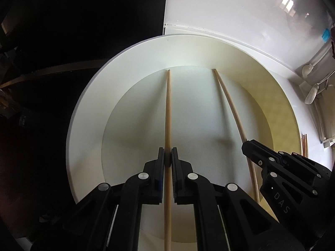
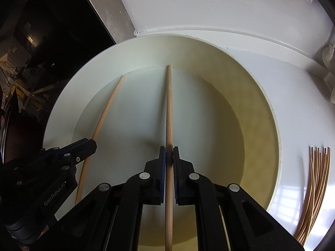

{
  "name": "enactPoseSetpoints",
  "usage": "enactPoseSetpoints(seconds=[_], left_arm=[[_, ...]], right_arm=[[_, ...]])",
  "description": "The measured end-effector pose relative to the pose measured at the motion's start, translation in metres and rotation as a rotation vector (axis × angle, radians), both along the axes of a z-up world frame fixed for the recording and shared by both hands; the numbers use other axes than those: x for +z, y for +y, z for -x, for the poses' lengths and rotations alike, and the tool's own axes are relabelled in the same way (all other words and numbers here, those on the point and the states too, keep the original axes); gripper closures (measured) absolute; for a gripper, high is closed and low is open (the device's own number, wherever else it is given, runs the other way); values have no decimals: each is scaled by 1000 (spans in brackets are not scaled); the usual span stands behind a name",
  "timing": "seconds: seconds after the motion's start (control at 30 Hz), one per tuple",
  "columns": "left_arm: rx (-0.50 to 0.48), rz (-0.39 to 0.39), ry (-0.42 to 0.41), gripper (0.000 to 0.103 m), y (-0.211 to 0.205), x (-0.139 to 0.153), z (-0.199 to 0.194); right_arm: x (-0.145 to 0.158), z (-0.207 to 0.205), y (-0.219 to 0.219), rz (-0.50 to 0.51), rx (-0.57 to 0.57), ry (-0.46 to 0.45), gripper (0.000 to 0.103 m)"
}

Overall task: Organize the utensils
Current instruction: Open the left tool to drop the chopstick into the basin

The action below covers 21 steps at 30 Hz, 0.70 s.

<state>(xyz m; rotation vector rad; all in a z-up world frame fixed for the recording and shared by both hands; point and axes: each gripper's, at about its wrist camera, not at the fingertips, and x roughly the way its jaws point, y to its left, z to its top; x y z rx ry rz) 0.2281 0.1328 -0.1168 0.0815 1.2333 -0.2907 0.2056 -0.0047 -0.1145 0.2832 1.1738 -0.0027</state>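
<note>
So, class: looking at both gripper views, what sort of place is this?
Probably a kitchen or dining worktop: a white container on a white table, loose chopsticks and white spoons nearby. Each hand-held gripper, left and right, holds one chopstick inside the container.
</note>
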Motion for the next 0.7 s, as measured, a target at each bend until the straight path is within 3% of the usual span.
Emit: enactPoseSetpoints(seconds=[0.13, 0.23, 0.4, 0.47, 0.57, 0.7], left_arm=[[12, -5, 4, 96, 5, 0, -1], [24, -14, -6, 93, 7, 4, 1], [47, -27, -34, 72, 16, 14, 6], [56, -23, -54, 57, 19, 21, 9], [73, -15, -85, 32, 24, 31, 15], [92, -1, -110, 32, 29, 44, 26]], right_arm=[[-1, 0, 0, 11, -4, 4, 95], [2, 1, -1, 20, -7, -6, 82], [7, 7, -3, 25, -11, -19, 77], [9, 9, -4, 20, -12, -26, 68], [21, 15, -6, -3, -10, -48, 65], [31, 24, -12, -13, -13, -83, 58]])
